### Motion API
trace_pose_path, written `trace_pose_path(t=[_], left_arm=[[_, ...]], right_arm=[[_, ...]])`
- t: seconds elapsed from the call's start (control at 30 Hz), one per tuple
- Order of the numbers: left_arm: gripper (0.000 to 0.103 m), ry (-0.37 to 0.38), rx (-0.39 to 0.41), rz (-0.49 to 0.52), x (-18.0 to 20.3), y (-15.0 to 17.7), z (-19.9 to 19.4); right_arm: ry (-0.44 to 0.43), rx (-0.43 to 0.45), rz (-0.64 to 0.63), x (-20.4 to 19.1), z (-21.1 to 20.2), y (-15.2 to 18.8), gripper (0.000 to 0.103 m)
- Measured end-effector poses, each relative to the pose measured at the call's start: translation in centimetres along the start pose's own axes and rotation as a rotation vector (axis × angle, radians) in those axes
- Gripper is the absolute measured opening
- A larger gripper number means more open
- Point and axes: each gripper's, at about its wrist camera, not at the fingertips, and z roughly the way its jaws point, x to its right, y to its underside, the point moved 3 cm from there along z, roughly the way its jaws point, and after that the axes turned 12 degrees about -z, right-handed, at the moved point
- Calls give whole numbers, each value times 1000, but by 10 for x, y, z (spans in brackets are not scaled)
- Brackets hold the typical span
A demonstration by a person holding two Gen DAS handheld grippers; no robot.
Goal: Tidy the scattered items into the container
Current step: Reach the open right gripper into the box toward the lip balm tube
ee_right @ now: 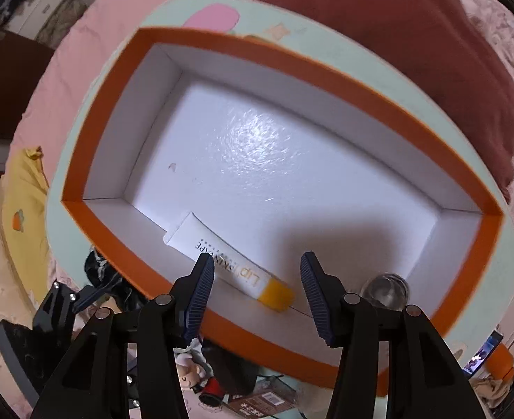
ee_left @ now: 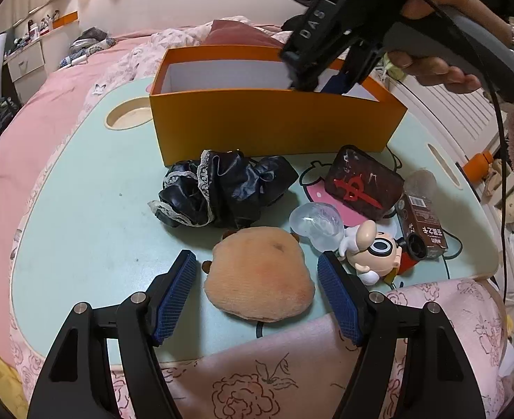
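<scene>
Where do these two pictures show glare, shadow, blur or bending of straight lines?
Right wrist view: bright glare on the white floor of the orange box, a dark shadow near the lip tube, the box rim slightly blurred and bowed. Left wrist view: sharp at the plush toy, table edge curved by the fisheye, corners dark.

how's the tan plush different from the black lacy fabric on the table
The tan plush is a smooth, rounded pad lying flat; the black lacy fabric is crumpled and shiny with white lace trim. The plush lies between the left hand-held gripper's open pads; the fabric lies beside the orange box. Both rest outside the box.
</scene>
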Motion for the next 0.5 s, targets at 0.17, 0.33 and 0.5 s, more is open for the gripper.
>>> trace_pose_path(t=[0.17, 0.33, 0.5], left_arm=[[72, -5, 1, 5, 0, 0, 0], [74, -14, 1, 17, 0, 0, 2], [74, -17, 2, 24, 2, 1, 2]], right_arm=[[-12, 29, 56, 13, 0, 6, 79], [-58, 66, 73, 20, -4, 11, 81], [-64, 84, 79, 22, -12, 15, 81]])
